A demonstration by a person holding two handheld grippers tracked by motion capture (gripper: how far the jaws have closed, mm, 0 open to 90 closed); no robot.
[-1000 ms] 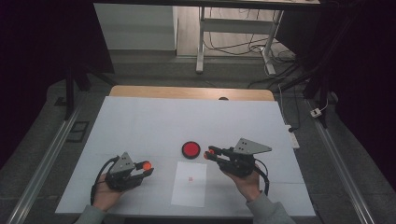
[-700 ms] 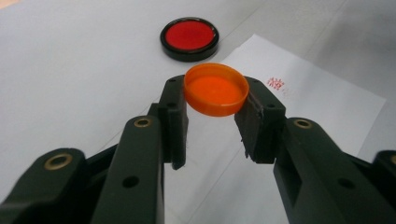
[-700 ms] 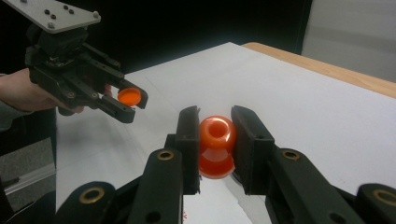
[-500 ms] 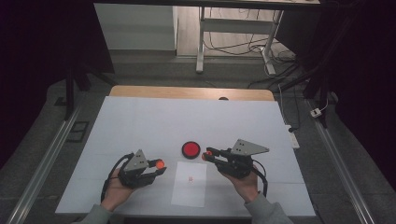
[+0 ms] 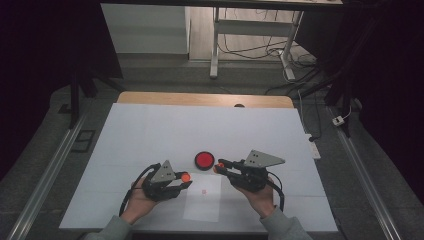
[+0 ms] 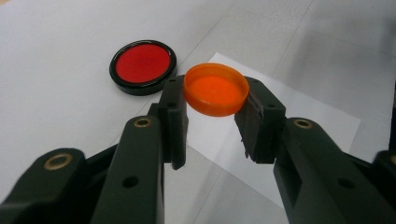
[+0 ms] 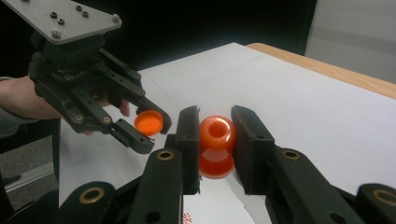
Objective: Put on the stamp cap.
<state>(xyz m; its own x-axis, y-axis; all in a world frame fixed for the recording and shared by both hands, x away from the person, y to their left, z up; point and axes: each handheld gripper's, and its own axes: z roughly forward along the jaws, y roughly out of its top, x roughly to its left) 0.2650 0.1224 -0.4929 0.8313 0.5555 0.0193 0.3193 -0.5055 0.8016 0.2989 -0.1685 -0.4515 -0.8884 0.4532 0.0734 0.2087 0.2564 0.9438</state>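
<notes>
High view: red disc [image 5: 204, 160] lies just beyond both fingers' held pieces.

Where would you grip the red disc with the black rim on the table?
Across its black rim, from above, jaws straddling the full width. The red disc lies flat and low on the white table, so its side wall offers little for a level approach. Both grippers are occupied now.

Two black grippers with brass-ringed pivots, each topped by a screwed grey triangular plate [image 7: 63, 18], black cables trailing; grey sleeves [image 5: 285, 227].
</notes>
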